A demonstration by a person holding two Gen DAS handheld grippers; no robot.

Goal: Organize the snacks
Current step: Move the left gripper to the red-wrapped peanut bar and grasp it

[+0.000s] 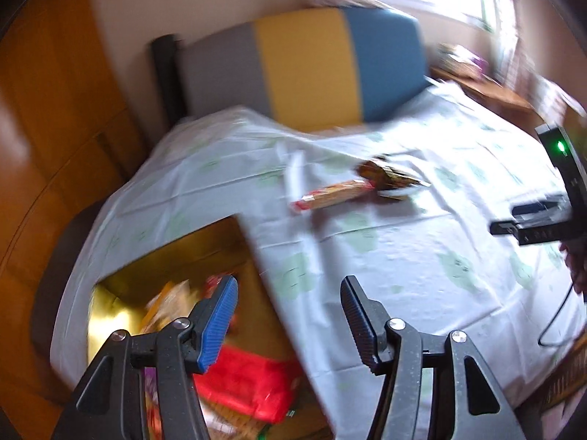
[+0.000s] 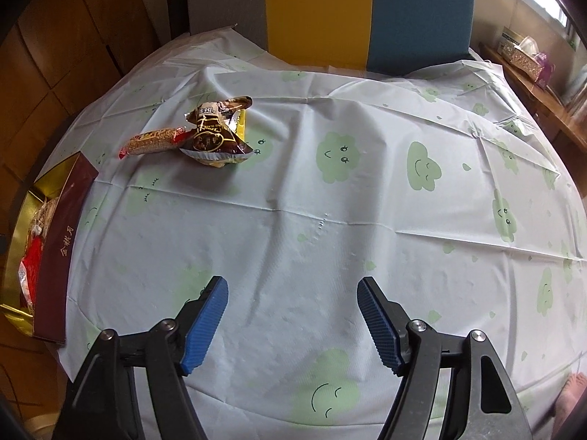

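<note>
Left gripper (image 1: 290,315) has jaws well apart w/ nothing between them, hanging over the right edge of the box (image 2: 60,253), which sits at the table's near-left corner. Right gripper (image 2: 293,319) is also spread wide and empty, over bare cloth (image 2: 330,201) near the table's near-middle, well apart from any snack. Two snacks are left out on the cloth, far-left: a long bar (image 2: 154,142) w/ red ends and a clear middle showing tan contents, and a brown bag (image 2: 214,135), glossy foil, crinkled, puffy, lying just right of the bar and touching or overlapping its right end. Something yellow shows under the bag's far side; can't tell what it is. Risks, as a guess: since bar and bag touch, closing on one prob drags or flips the other; the foil looks slick and soft, so a pinch on the puffy middle may slip or crush the contents, and the crimped edge is prob the safer hold. The bar lies flat and low, so the pads could scrape and bunch the thin cloth instead of getting under it. The box already holds a red pack (image 1: 245,385) and others, w/ a tall maroon wall, so a low carry could clip the rim. The left view is blurred, so exact placement there is unclear.
</note>
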